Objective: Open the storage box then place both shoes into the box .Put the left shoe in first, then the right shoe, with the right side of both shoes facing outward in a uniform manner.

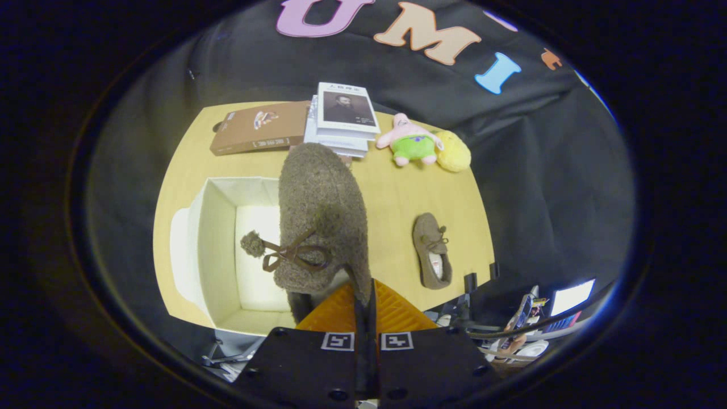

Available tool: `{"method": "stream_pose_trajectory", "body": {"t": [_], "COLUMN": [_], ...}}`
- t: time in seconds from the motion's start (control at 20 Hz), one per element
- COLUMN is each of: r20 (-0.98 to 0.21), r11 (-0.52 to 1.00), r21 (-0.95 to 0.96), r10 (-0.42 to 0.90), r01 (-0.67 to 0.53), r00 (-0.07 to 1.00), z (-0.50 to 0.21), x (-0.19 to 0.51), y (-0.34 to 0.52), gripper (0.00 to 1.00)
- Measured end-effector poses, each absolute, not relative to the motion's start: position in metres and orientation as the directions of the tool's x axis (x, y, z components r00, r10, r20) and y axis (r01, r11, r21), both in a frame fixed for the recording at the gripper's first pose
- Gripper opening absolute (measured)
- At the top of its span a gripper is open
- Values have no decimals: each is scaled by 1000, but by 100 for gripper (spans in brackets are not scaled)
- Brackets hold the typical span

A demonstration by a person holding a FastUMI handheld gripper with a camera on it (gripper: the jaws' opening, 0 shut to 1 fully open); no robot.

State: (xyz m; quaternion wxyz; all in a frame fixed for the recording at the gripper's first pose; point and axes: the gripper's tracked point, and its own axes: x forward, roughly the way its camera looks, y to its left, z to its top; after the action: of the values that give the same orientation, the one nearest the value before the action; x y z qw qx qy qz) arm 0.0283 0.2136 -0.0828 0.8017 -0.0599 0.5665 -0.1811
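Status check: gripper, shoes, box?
Gripper shut on shoe, held above open box. Second shoe on table beside the box. Nothing in the way.

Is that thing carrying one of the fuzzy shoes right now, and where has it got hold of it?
Yes. The hand-held gripper is shut on the brown fuzzy shoe, pinching the thin rim at its heel end, with the toe pointing away.

Pale wooden table (pixel 397 199), black cloth wall (pixel 539 170) behind — lit screen (pixel 572 297) glowing below the table's edge
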Motion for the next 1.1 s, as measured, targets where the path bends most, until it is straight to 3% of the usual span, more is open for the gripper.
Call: {"method": "stream_pose_trajectory", "body": {"t": [0.4,1.1], "r20": [-922,-992], "r11": [941,987], "r21": [-253,-53], "r10": [-305,-70], "r01": [224,152], "r00": [240,109], "z": [-134,-264], "x": [44,44], "y": [269,343], "gripper": [3,3]}}
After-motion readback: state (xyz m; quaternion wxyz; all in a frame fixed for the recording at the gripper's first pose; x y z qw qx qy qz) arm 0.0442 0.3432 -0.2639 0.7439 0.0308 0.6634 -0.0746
